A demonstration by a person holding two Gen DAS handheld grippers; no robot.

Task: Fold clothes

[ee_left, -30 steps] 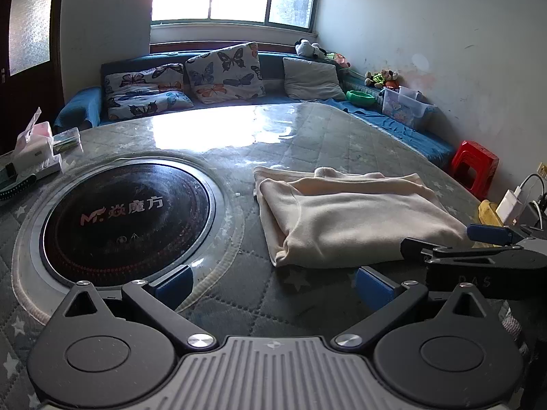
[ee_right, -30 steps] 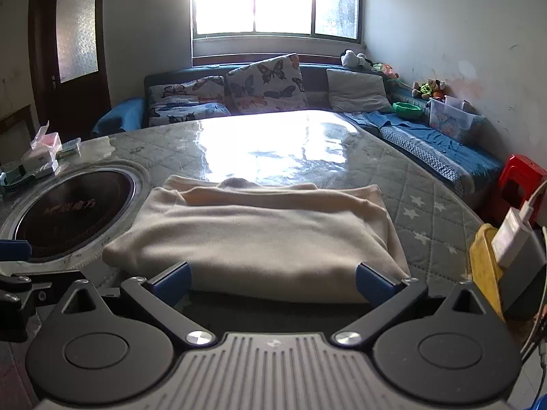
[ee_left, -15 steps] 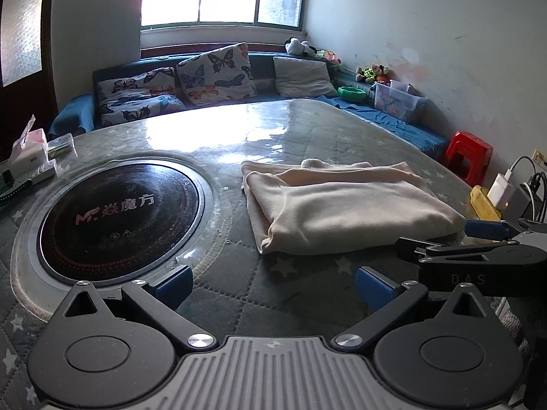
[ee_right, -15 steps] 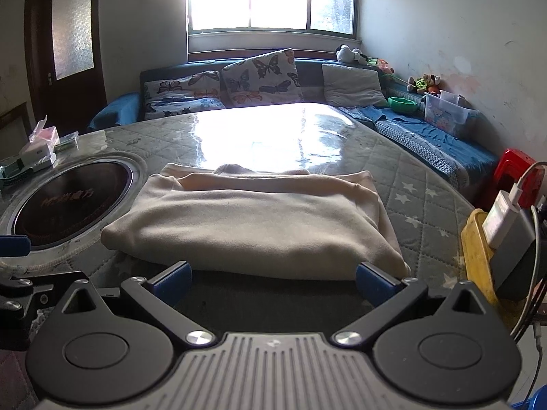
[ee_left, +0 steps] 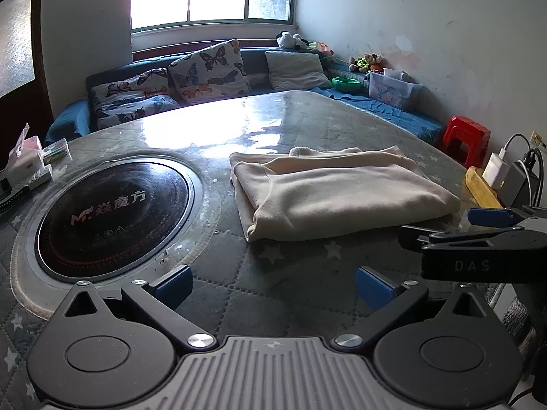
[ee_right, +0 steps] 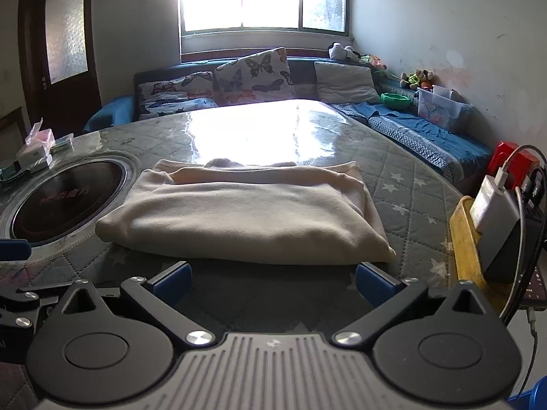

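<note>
Garment (ee_left: pixel 336 191): one cream piece, folded, on the quilted table (ee_left: pixel 294 270), seen by the left wrist ahead and right of the left gripper (ee_left: pixel 271 282), whose two blue pads are spread and empty. Right wrist: garment (ee_right: pixel 246 212) lies just beyond the right gripper (ee_right: pixel 271 282), pads likewise spread, touching nothing.

Folded garment (ee_left: pixel 338 191) lies on table (ee_left: pixel 307 123), right of inset cooktop (ee_left: pixel 112 201); sofa (ee_left: pixel 212 75) behind table.
</note>
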